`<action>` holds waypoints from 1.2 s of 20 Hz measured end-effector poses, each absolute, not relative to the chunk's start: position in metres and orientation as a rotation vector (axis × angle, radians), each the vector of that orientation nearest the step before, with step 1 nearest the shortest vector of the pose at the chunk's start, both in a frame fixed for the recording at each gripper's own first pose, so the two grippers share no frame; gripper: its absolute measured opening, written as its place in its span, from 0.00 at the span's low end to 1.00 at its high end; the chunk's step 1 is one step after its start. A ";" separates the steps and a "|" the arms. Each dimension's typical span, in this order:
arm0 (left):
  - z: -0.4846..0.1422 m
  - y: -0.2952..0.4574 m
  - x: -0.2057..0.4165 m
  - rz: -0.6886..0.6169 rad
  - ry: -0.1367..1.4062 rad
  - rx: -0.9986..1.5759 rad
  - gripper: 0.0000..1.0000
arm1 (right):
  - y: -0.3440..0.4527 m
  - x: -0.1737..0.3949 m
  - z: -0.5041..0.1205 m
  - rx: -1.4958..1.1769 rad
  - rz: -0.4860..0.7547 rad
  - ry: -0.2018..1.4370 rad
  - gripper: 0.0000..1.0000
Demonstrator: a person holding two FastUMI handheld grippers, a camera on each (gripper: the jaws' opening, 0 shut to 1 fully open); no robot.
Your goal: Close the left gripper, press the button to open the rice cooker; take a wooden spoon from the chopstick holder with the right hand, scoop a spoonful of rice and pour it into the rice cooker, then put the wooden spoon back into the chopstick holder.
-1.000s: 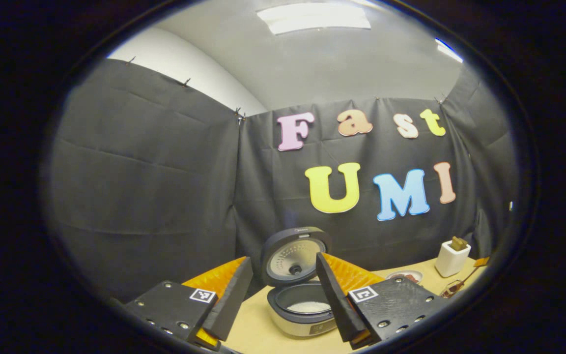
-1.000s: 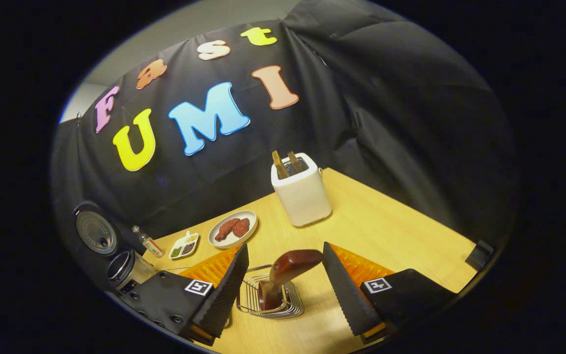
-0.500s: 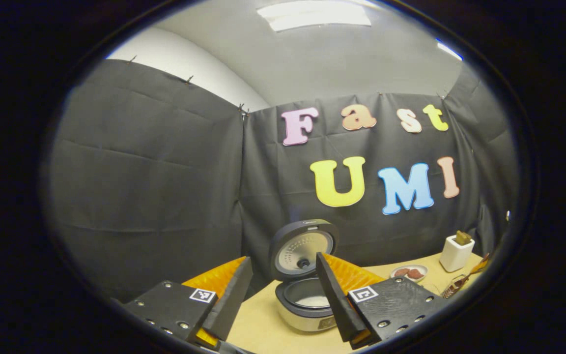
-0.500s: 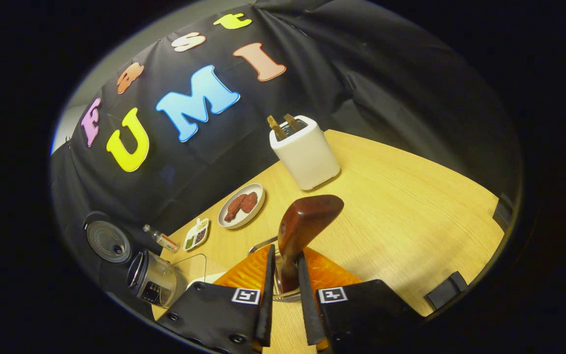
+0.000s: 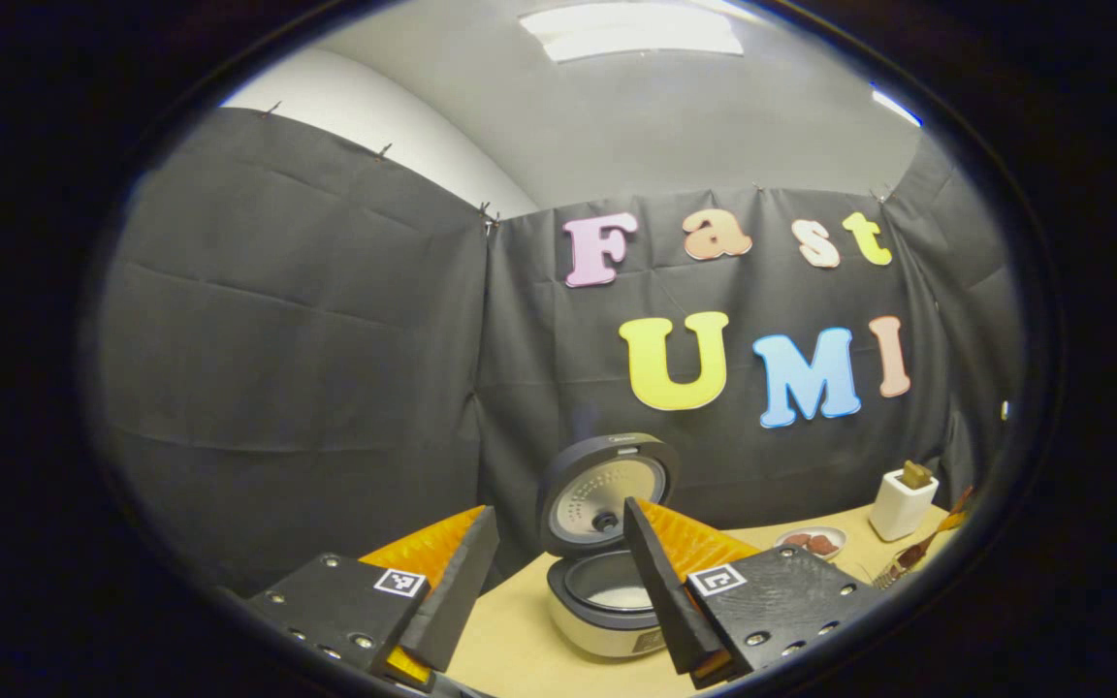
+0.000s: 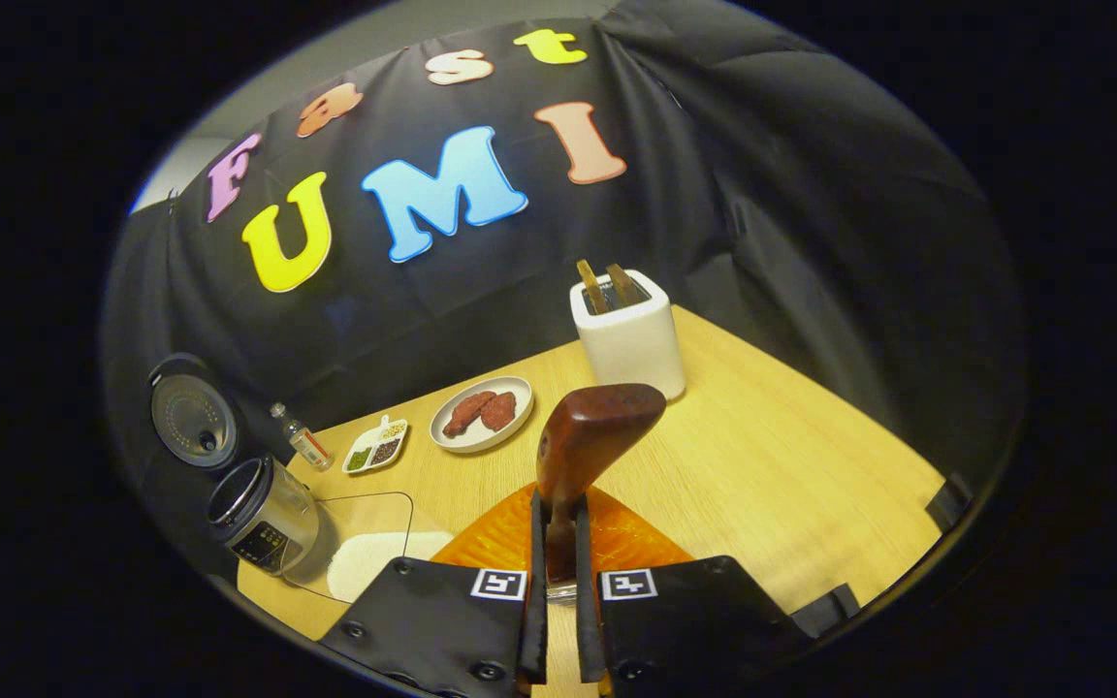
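Wooden spoon [image 6: 586,441]: dark reddish-brown wood, held upright in the right gripper view. Its long axis runs up from between the fingers, leaning slightly toward the far right corner of the counter [image 6: 791,465]; the broad rounded end points upward and the lower part is pinched low between the pads. Which end is the bowl cannot be told.

Right tongs [image 6: 558,601]: closed on the wooden spoon, both fingers pressing its narrow part, above the near middle of the counter.

Left tongs [image 5: 558,572]: fingers spread apart, nothing between them, held off the counter's left end, facing the rice cooker [image 5: 612,601].

Rice cooker: at the left end of the counter by the black wall, lid [image 5: 607,490] standing open and upright, white rice visible in the inner pot. In the right gripper view it sits at the far left edge [image 6: 263,514].

Tray of rice [image 6: 374,553]: clear, flat, just beside the cooker, white grains heaped in it.

Other items along the back edge: small bottle [image 6: 302,441], divided condiment dish [image 6: 376,448], plate with two brown pieces [image 6: 481,415], white toaster [image 6: 628,334] with two slices.
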State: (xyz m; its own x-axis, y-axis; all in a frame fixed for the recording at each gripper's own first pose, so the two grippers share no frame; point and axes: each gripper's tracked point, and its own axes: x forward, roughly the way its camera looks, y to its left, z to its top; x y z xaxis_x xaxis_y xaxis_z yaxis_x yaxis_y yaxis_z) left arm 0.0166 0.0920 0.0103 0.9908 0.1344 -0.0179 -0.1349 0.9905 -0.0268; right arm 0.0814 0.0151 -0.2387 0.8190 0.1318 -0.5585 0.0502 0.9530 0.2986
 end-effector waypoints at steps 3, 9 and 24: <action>0.000 0.089 0.022 0.113 0.029 -0.031 0.82 | 0.021 0.086 -0.207 0.215 0.073 0.546 0.14; -0.014 0.089 0.045 0.079 0.049 -0.028 0.83 | 0.067 0.096 -0.163 0.153 0.157 0.458 0.14; -0.061 0.131 0.101 0.050 0.099 -0.062 0.82 | 0.198 0.074 -0.201 0.071 0.328 0.568 0.10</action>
State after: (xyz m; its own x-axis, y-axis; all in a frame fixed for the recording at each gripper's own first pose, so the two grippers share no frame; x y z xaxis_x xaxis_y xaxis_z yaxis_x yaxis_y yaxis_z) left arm 0.1005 0.1311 -0.0611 0.9939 0.0463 -0.1001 -0.0524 0.9969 -0.0594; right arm 0.0744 0.1985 -0.2015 0.7926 0.3245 -0.5162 -0.2857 0.9456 0.1558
